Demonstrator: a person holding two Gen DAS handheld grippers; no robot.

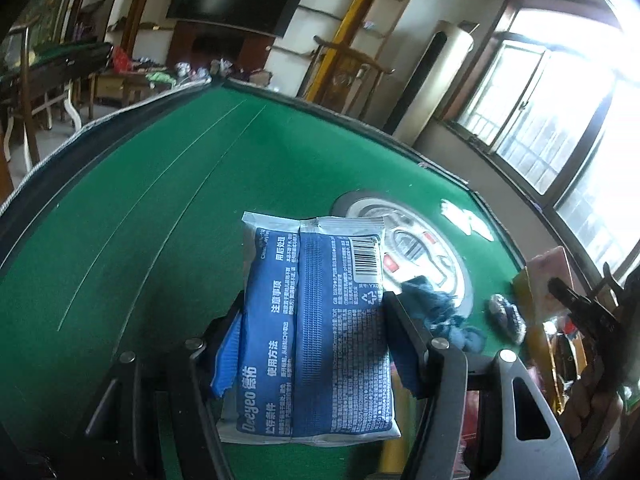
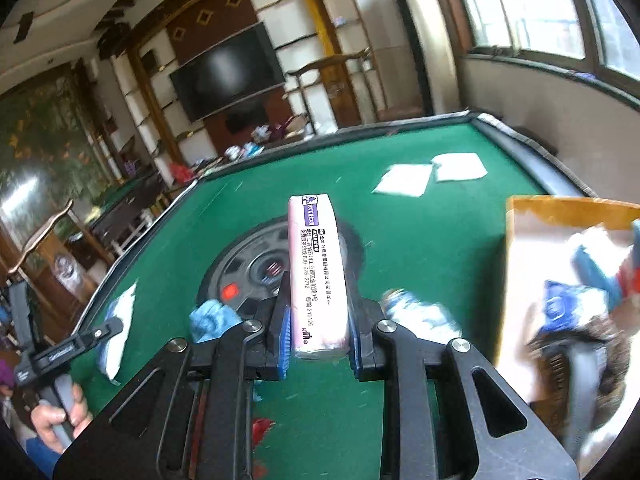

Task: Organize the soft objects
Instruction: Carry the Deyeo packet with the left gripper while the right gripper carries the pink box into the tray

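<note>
My left gripper [image 1: 316, 344] is shut on a blue wet-wipes pack [image 1: 316, 320] and holds it above the green table [image 1: 160, 208]. My right gripper [image 2: 318, 316] is shut on a pink tissue pack [image 2: 318, 276], held end-on over the table's round centre panel [image 2: 240, 272]. A blue cloth [image 2: 210, 320] lies by that panel; it also shows in the left wrist view [image 1: 436, 312]. A small patterned soft item [image 1: 506, 314] lies on the felt. An open cardboard box [image 2: 568, 280] with several packs inside stands at the right.
Two white tissue sheets [image 2: 432, 174] lie at the far right of the table. The table has a raised dark rim [image 2: 532, 152]. Wooden chairs, shelves and a wall television [image 2: 228, 72] stand beyond. The left gripper appears at the lower left in the right wrist view [image 2: 72, 344].
</note>
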